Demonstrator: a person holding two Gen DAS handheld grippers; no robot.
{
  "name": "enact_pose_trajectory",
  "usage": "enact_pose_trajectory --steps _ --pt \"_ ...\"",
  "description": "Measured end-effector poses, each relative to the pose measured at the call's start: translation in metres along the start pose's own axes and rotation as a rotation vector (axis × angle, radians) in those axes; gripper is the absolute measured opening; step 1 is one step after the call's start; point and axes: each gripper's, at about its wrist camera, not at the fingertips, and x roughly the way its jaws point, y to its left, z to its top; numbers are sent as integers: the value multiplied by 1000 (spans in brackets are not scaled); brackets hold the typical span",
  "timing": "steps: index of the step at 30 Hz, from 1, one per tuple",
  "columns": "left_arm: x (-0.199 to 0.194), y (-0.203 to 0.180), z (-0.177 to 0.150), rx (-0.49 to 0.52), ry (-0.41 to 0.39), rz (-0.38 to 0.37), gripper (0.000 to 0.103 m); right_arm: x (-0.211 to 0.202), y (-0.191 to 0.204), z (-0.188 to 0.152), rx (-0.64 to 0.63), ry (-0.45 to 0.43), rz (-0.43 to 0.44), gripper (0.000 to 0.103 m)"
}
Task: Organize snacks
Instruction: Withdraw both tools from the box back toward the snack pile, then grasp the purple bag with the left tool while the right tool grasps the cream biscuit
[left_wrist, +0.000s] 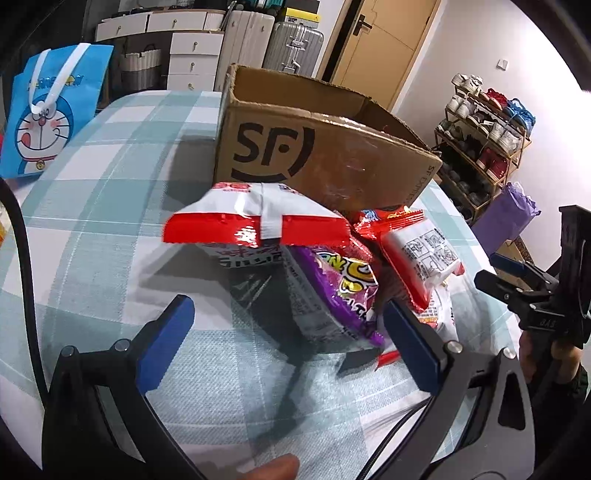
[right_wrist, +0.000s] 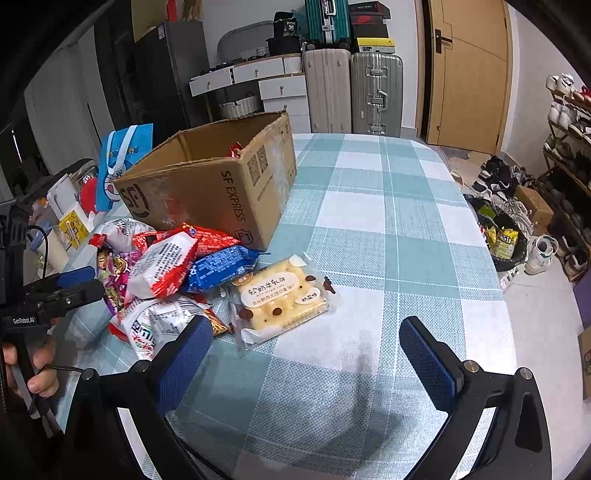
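The room is full of stuff: suitcases (right_wrist: 354, 92) by a brown door (right_wrist: 469, 70), and a shoe rack (left_wrist: 484, 136) at the side. In the middle is a desk (right_wrist: 388, 206) with a blue and white checked cloth.

A brown cardboard box (right_wrist: 218, 177) stands open on the desk. At least one snack seems to be inside it already, since a bit of red wrapper pokes up there. A pile of snack bags (right_wrist: 166, 280) lies on the cloth, touching the front of the box. A flat pack of biscuits (right_wrist: 284, 299) lies just beside the pile.

The left claw (left_wrist: 288, 339) is wide open and holds nothing. It points at a purple bag (left_wrist: 332, 295) in the pile. A red and white bag (left_wrist: 258, 221) sits on top, tilted up and leaning over the purple one. The right claw (right_wrist: 306, 354) is wide open too and holds nothing. It hangs over the bare cloth, near the biscuit pack.

Things could go wrong here. The bags are shiny and puffy, so one may slip out if the claw pinches only a corner. The bags also lie on each other, so pulling the purple one may tip the red and white one off the pile. The claw could also grab two bags at once, or squeeze too hard and crush the snacks inside.
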Motion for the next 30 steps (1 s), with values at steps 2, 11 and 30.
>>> enact_pose_trajectory --steps 2,11,30 --pt "4 -1 0 7 5 5 102 5 -3 0 11 11 -1 103" --pt "19 8 0 12 10 -9 102 31 -10 7 -14 79 -32 103" --pt "25 24 -5 -10 13 -70 102 89 14 30 -201 186 59 102"
